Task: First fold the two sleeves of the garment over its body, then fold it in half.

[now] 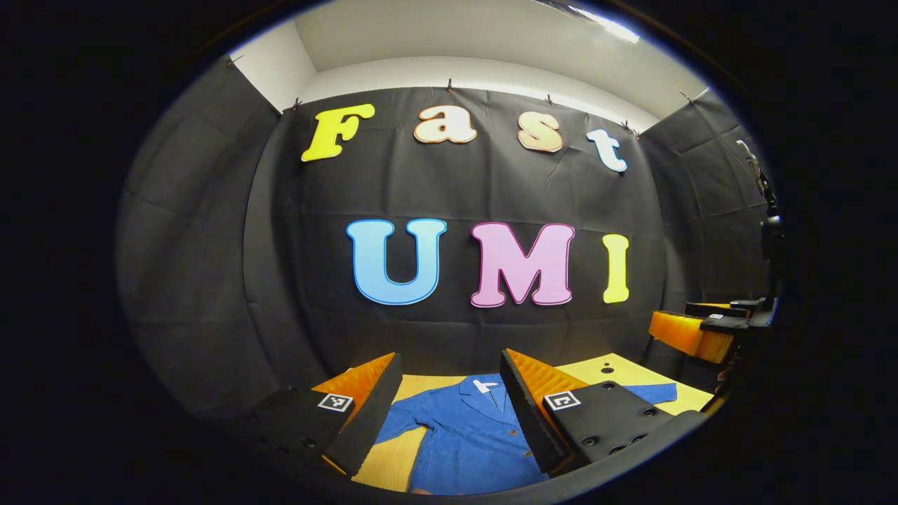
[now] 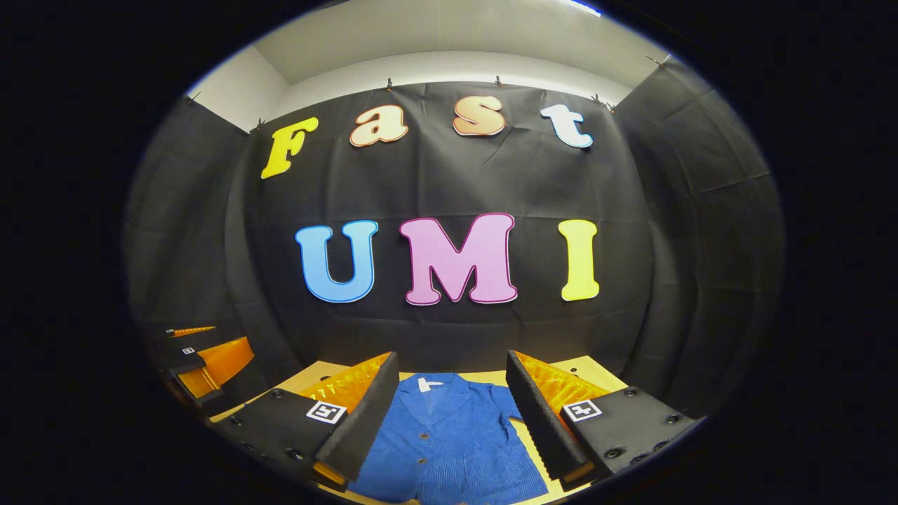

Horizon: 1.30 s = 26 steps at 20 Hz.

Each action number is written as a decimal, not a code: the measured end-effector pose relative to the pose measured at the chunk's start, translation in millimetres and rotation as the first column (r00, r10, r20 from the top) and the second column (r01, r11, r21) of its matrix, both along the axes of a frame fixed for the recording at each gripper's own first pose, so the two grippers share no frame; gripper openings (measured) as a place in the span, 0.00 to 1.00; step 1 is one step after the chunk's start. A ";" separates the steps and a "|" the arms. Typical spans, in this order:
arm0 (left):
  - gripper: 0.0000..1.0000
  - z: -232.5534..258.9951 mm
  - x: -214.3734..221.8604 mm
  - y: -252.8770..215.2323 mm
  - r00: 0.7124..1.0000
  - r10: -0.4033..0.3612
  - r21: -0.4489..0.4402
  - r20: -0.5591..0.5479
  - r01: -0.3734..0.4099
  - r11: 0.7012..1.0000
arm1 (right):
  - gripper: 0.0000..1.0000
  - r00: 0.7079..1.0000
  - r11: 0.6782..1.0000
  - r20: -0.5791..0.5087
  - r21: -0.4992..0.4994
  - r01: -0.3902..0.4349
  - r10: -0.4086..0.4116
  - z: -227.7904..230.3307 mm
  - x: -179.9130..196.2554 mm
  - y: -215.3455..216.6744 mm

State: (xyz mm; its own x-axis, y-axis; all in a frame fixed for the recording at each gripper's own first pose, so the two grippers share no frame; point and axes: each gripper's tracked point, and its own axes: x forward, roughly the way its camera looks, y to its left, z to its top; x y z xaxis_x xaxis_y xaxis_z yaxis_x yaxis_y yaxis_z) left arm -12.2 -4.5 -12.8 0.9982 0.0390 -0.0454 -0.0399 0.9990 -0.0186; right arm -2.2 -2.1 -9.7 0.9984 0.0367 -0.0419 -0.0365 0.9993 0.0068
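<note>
Below, a blue jacket (image 1: pixel 466 438) lies flat on the yellow table (image 1: pixel 393 463), collar toward twelve o'clock. Left gripper (image 1: pixel 449 407) and right gripper (image 2: pixel 449 407) hang above it, fingers spread apart, holding nothing.

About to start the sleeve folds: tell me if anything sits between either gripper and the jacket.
Nothing visible does. The blue jacket lies flat on the yellow table, with the left gripper and right gripper open above it.
</note>
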 end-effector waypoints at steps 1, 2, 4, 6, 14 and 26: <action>0.81 -1.0 0.1 0.8 1.000 0.001 0.002 -0.002 -0.001 1.000 | 0.96 1.000 1.000 -0.006 0.001 -0.001 0.001 -2.2 0.1 -0.2; 0.81 -1.4 0.5 1.1 1.000 0.003 0.004 -0.005 -0.003 1.000 | 0.96 1.000 1.000 -0.013 0.003 -0.001 0.001 -4.4 1.4 -0.4; 0.81 -4.1 1.0 2.6 1.000 0.006 0.006 -0.010 -0.006 1.000 | 0.96 1.000 1.000 -0.030 0.012 0.008 -0.007 -10.0 2.6 -3.5; 0.81 -6.5 1.3 0.3 1.000 0.003 0.002 -0.015 -0.003 1.000 | 0.96 0.999 1.000 -0.041 0.022 0.014 -0.013 -13.5 4.8 -6.1; 0.81 -10.9 7.5 -3.5 1.000 0.013 0.002 -0.024 -0.013 1.000 | 0.95 0.999 1.000 -0.049 0.020 0.003 -0.002 -15.0 13.3 -9.5; 0.81 -10.8 16.2 -3.8 0.999 0.032 0.001 -0.028 -0.032 1.000 | 0.95 0.998 0.999 -0.048 0.016 -0.031 0.031 -15.8 25.8 -5.8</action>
State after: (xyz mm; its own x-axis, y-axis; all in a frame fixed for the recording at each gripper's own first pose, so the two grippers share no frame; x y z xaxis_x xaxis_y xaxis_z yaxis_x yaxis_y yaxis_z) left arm 4.0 -8.4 -23.6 0.9948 0.0705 -0.0734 -0.0719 0.9973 -0.0169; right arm 23.5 -7.9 -25.6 0.9937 0.0687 -0.0889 -0.0667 0.9975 0.0248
